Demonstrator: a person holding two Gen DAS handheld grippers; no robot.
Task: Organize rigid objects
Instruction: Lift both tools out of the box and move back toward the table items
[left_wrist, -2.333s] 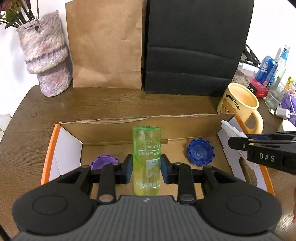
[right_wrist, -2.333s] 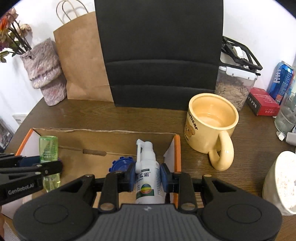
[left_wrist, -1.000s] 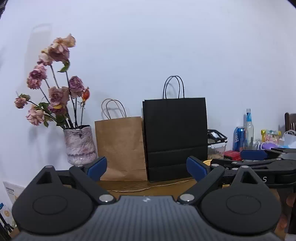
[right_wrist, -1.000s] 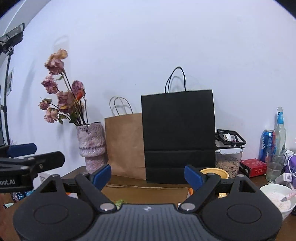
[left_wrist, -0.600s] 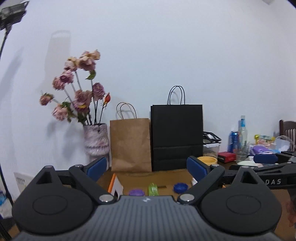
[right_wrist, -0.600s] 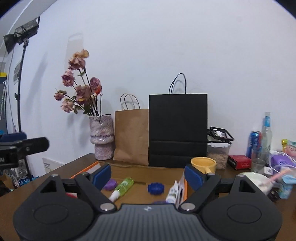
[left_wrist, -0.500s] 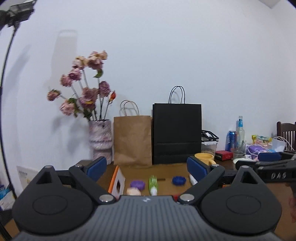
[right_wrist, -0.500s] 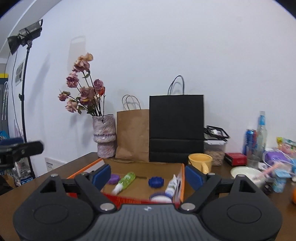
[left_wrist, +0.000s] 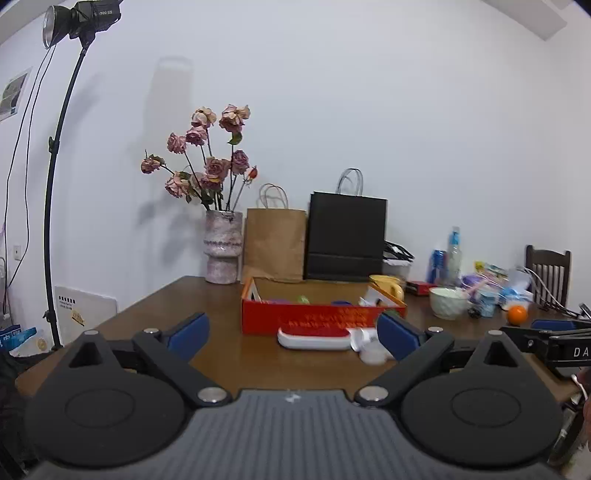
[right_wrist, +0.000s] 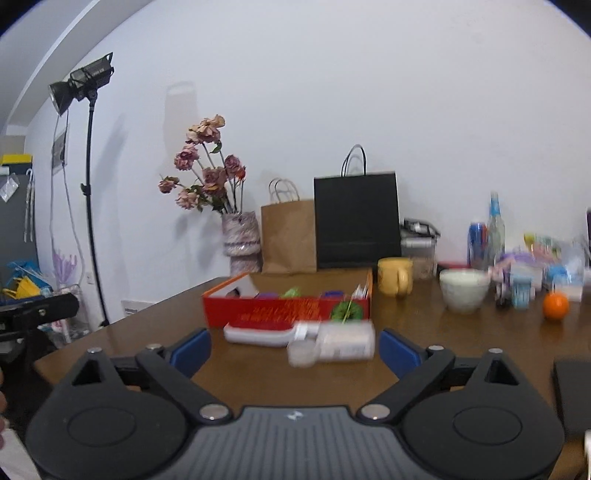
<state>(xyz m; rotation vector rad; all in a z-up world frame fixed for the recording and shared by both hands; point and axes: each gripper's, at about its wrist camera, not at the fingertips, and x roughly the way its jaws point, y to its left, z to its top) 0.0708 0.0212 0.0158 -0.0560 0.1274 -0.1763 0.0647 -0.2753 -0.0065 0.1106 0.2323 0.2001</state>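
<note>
An open red cardboard box (left_wrist: 314, 317) (right_wrist: 280, 310) stands on the wooden table (left_wrist: 229, 354) and holds a green bottle (right_wrist: 291, 292), purple and blue caps and a white spray bottle. In front of it lie a white-and-red case (left_wrist: 314, 338) (right_wrist: 258, 334) and a white bottle on its side (right_wrist: 340, 345) (left_wrist: 364, 338). My left gripper (left_wrist: 291, 334) is open and empty, well back from the box. My right gripper (right_wrist: 295, 349) is open and empty, also back from the box.
Behind the box are a vase of dried roses (left_wrist: 223, 254), a brown bag (left_wrist: 275, 243), a black bag (left_wrist: 345, 236) and a yellow mug (right_wrist: 395, 280). To the right are a white bowl (right_wrist: 463, 290), an orange (right_wrist: 556, 305), bottles and clutter. A light stand (left_wrist: 55, 184) is at left.
Both grippers released the bottles into the box, opened and pulled far back from the table. The box front and the items lying before it have come into view.
</note>
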